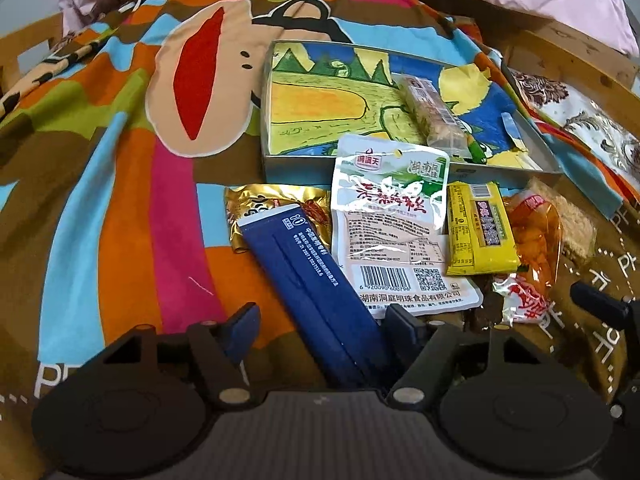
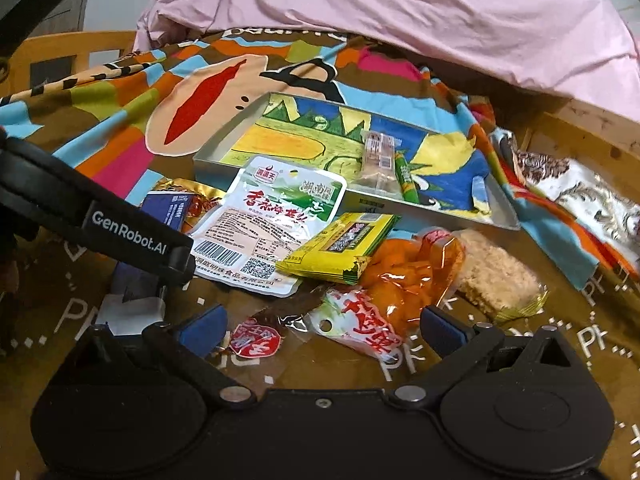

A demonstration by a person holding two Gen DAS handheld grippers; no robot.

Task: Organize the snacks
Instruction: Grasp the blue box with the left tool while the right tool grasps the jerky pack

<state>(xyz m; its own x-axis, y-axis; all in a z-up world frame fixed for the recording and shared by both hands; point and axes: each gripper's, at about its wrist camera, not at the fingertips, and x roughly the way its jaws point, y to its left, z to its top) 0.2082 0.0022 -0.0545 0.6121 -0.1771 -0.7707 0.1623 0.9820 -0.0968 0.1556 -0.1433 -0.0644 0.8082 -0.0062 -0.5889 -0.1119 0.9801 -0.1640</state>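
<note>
Lot: loose snack packets heaped on a patterned cloth (image 1: 120,208), just in front of the shallow tray (image 1: 516,170), the near wall of which serves as landmark. Inside the tray: one clear-wrapped bar (image 1: 434,120), tilted against a green stick snack (image 2: 406,178). Against the tray's near wall: white pouch (image 1: 396,220), flat, glossy, likely slippery; best pinched at a sealed edge. Right of it: yellow packet (image 1: 480,228), light, crinkly. Further right: orange bag (image 2: 416,280), soft, and crumbly rice cake (image 2: 496,272), judged fragile; gentle pinch across the short sides. Left of the pouch: gold wrapper (image 1: 260,204) beneath a long blue packet (image 1: 316,284), stiff and slim. Left tongs (image 1: 320,324) part-spread astride the blue packet's near end, pads not visibly pressing. Right tongs (image 2: 320,326) spread wide over the red-printed sachets (image 2: 360,328), nearest of all.
</note>
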